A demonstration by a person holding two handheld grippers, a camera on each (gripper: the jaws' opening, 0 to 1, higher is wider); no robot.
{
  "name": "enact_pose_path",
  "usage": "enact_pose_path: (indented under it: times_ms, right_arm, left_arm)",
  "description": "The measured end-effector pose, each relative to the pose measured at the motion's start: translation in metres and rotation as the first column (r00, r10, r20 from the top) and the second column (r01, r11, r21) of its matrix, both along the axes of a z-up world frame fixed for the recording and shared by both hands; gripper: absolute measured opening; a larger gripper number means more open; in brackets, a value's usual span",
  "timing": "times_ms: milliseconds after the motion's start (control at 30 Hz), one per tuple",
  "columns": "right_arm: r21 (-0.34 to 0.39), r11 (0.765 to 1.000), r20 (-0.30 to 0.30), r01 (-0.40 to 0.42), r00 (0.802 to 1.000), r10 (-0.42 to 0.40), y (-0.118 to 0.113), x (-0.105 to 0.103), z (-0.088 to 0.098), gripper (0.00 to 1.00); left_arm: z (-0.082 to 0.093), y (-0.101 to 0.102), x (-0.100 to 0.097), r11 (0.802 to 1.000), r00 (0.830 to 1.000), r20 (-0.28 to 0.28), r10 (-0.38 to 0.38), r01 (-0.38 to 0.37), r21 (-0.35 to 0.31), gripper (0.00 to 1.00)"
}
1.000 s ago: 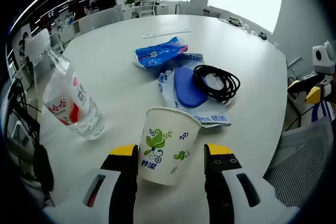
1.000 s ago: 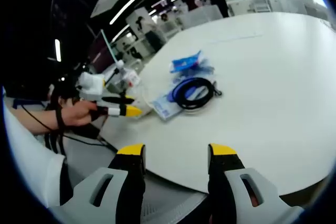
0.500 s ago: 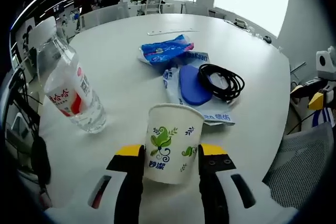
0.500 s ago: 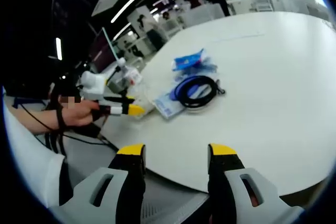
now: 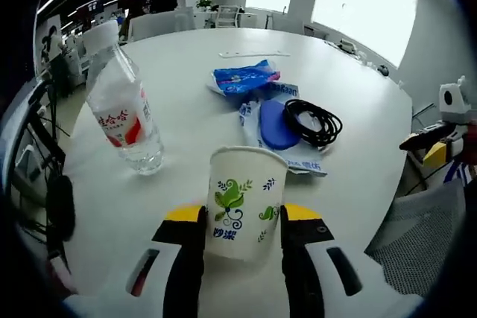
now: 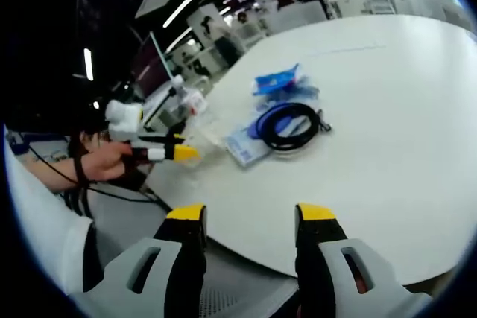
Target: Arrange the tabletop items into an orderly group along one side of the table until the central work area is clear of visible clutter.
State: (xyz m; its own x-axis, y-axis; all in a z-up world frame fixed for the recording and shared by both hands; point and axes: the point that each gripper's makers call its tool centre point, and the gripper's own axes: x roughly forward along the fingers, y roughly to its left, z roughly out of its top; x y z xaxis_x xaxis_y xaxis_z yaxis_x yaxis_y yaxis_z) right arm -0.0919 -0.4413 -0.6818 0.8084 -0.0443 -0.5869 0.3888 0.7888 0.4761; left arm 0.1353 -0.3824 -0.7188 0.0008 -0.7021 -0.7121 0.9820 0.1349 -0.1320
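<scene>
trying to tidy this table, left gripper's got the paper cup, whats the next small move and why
Probably lift the paper cup slightly and carry it toward the water bottle. The left gripper has both jaws pressed against the cup's sides, so the grasp looks ready. The bottle stands near the table edge, a fair spot to group things. The right gripper hangs open, off the table.

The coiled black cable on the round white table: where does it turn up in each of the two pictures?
Left gripper view: the coiled black cable lies right of centre, beyond the paper cup.
Right gripper view: the cable lies just above centre.
Shared landmark: the blue plastic packet, just beyond the cable in both.
</scene>
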Motion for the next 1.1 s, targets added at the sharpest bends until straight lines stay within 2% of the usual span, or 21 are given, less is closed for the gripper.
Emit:
enact_pose_path:
  times_ms: [133, 267, 600, 767, 1100]
  right_arm:
    - [-0.005, 0.999, 0.001, -0.037, 0.999, 0.037, 0.000, 0.009, 0.001, 0.46]
    - [-0.011, 0.997, 0.000, -0.078, 0.997, 0.078, 0.003, 0.019, 0.002, 0.46]
    - [-0.015, 0.979, 0.009, -0.205, 0.979, 0.205, 0.026, 0.052, 0.004, 0.46]
    - [-0.017, 0.963, 0.014, -0.270, 0.963, 0.270, 0.041, 0.066, 0.006, 0.46]
    - [-0.022, 0.926, 0.030, -0.376, 0.926, 0.376, 0.067, 0.087, 0.011, 0.45]
  left_arm:
    - [0.008, 0.012, 0.002, 0.999, 1.000, 0.000, 0.025, -0.025, -0.029, 0.39]
    - [0.014, 0.023, -0.005, 0.999, 1.000, 0.013, 0.025, -0.024, -0.036, 0.39]
    - [0.018, 0.037, -0.034, 0.998, 0.999, 0.029, -0.043, 0.044, -0.037, 0.39]
    - [0.021, 0.037, -0.045, 0.996, 0.996, 0.041, -0.080, 0.082, -0.043, 0.39]
    - [0.030, 0.034, -0.070, 0.979, 0.977, 0.091, -0.192, 0.197, -0.051, 0.39]
